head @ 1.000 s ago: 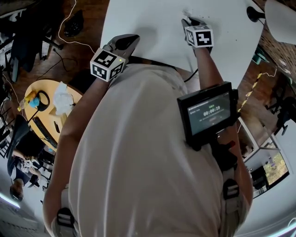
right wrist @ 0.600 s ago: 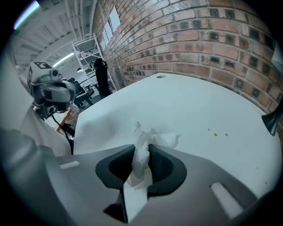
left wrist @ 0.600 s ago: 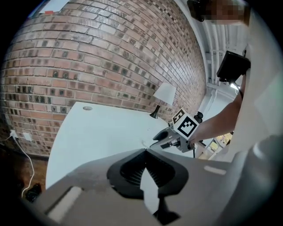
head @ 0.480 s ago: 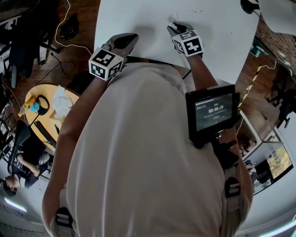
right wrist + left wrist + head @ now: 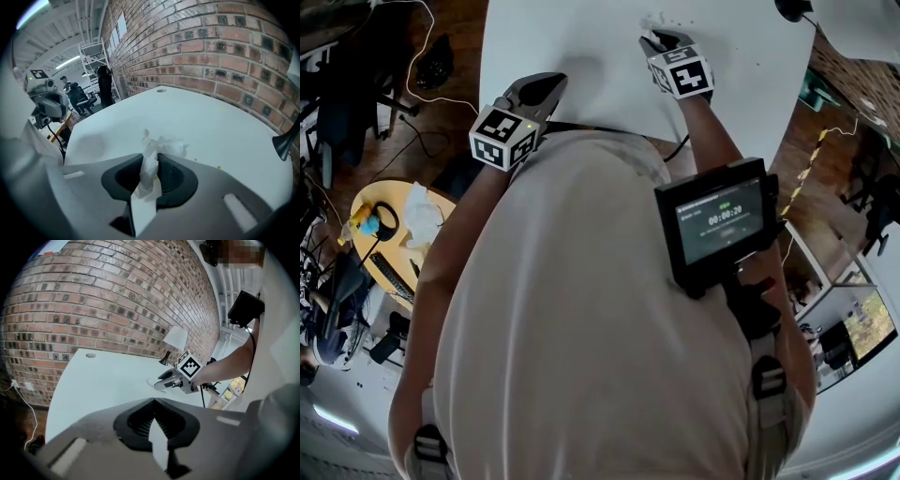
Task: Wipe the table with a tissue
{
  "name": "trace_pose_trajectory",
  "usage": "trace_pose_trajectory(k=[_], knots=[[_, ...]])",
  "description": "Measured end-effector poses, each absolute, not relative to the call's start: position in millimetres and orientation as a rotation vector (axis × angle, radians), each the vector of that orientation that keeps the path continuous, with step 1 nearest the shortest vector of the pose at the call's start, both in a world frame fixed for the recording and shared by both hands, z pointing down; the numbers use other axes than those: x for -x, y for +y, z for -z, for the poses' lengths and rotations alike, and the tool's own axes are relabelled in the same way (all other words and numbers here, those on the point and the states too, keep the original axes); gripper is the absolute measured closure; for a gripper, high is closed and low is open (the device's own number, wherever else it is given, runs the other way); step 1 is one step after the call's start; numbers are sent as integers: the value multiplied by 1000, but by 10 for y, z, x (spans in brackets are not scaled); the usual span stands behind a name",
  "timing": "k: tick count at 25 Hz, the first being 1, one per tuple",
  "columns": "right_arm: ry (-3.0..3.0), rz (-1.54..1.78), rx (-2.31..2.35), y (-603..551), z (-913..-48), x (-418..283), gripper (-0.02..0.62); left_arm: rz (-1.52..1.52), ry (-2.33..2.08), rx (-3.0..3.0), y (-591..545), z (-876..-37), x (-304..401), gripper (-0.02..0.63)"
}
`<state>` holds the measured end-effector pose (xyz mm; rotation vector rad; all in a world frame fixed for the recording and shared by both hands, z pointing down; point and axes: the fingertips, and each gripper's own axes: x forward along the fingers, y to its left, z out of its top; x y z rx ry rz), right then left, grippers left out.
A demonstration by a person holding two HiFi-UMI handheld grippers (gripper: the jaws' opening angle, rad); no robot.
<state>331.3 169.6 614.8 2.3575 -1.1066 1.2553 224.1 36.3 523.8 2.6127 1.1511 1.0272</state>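
Right gripper (image 5: 659, 39) has slid leftward across the white worktop (image 5: 581, 37) since a second ago, tissue (image 5: 151, 157) going with it. Left gripper (image 5: 546, 86) sits about where it was, over the near left part of the worktop.

Right jaws are pinched on the crumpled white tissue, and the narrow gap between them is filled by it. The wad bunches out past the tips and looks to rest on the surface. Left jaws are closed together with nothing in them, held close to the near edge. Grippers are well apart, bare surface between them.

Tissue lies toward the far middle of the worktop, well in from the left edge. Few small orange specks (image 5: 218, 167) lie just right of it.

Far edge runs along a brick wall (image 5: 211, 47), with a round cable grommet (image 5: 161, 90) near it. Black lamp foot (image 5: 286, 140) stands at the right side, white lampshade (image 5: 862, 19) above that corner.

Left of the tissue the surface is open all the way to the left edge, and beyond that edge is wood floor (image 5: 467, 37). Near edge is hidden under the person's torso (image 5: 581, 328).
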Motion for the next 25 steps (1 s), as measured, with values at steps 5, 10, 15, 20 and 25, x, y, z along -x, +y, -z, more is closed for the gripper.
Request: trace_pose_trajectory(k=[5,10,15,20,25], knots=[[-1146,-1251,-2315,1653,-6244,-3306,514,-1027,1141,-2616,429,-5247,-2295,601],[-1202,-1236,-2274,1655,-6260,-3344,514,-1028,1134,-2618,473,-5250,-2320,601],[-1171,-1227,-2276,1793,-6244,-3521,514,-1036,1134,-2618,508,-5246,-2326,601],[-1072,-1244,-2334,2095,-6238,-3740,514,-1046,1126,-2622,525,-5256,-2313,601],[-949,-1282,-2393,2402,-6237,-3779,514,-1050,1143,-2620,566,-5252,-2297,601]])
